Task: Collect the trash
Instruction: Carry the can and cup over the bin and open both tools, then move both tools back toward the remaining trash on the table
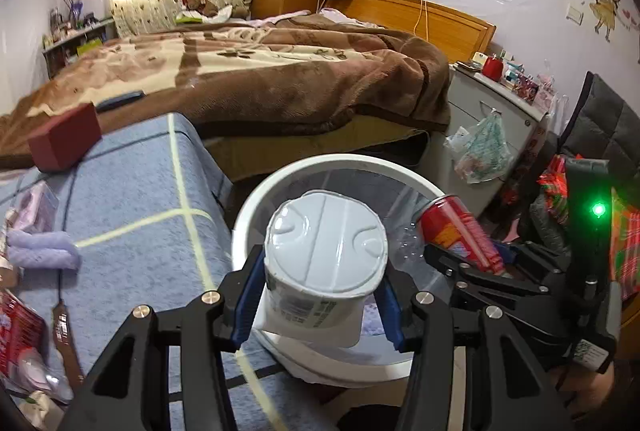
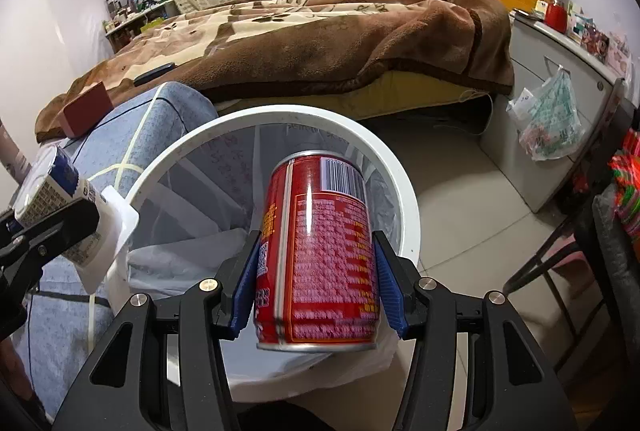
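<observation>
My left gripper is shut on a white plastic yogurt cup, held bottom-forward over the rim of a white trash bin. My right gripper is shut on a red drink can, held over the same bin, which has a clear bag liner. The can also shows at the right in the left wrist view. The cup shows at the left in the right wrist view, gripped by the left gripper.
A blue-grey quilted surface to the left holds a red box, a purple cloth and wrappers. A bed with a brown blanket lies behind. A grey cabinet with a hanging plastic bag stands right.
</observation>
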`<state>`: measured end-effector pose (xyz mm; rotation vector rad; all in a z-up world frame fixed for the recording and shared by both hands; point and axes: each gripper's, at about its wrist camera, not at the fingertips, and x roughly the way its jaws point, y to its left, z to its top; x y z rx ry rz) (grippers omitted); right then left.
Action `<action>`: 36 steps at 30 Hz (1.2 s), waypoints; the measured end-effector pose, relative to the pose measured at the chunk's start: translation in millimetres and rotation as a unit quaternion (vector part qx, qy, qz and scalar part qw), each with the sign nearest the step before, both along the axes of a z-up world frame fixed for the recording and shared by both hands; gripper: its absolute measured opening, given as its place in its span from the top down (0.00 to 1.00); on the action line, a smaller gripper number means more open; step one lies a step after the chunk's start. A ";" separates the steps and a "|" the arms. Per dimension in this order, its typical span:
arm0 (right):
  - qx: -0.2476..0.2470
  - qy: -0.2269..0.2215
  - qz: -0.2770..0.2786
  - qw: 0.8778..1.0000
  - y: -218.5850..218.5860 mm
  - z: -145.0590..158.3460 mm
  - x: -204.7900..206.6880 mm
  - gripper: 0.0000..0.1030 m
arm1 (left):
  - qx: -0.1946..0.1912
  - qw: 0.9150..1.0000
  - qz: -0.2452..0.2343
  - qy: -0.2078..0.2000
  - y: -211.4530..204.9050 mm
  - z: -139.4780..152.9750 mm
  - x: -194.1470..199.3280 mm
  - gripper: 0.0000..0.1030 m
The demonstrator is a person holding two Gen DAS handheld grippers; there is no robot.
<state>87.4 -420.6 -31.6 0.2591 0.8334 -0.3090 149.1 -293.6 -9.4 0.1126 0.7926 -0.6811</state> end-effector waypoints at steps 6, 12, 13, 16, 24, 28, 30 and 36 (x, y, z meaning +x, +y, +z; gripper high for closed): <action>-0.015 -0.015 -0.004 1.000 -0.5 3.9 -3.5 0.41 | 0.002 1.000 0.005 0.005 -1.1 -1.8 0.6 0.35; -0.010 -0.023 -0.015 1.000 0.1 7.4 -7.9 0.41 | -0.002 1.000 0.009 0.000 4.8 3.2 -3.8 0.34; -0.008 -0.025 -0.013 1.000 0.8 8.6 -9.8 0.41 | -0.004 1.000 0.008 -0.002 6.8 4.3 -4.5 0.34; -0.008 -0.029 -0.012 0.999 4.9 10.9 -11.0 0.41 | -0.004 1.000 0.014 -0.007 13.3 7.6 -7.8 0.34; -0.016 -0.050 -0.004 0.999 20.5 22.9 -16.9 0.41 | -0.014 0.999 0.034 -0.017 41.0 16.4 -15.7 0.33; -0.018 -0.061 0.000 0.998 28.5 29.2 -18.3 0.41 | -0.017 0.999 0.045 -0.025 57.1 20.9 -20.0 0.33; -0.019 -0.066 0.005 0.998 33.4 32.1 -18.4 0.41 | -0.019 0.998 0.049 -0.028 64.9 23.2 -22.7 0.33; -0.018 -0.070 0.024 0.997 52.4 33.6 -17.2 0.41 | -0.026 0.996 0.076 -0.036 96.9 28.8 -27.7 0.33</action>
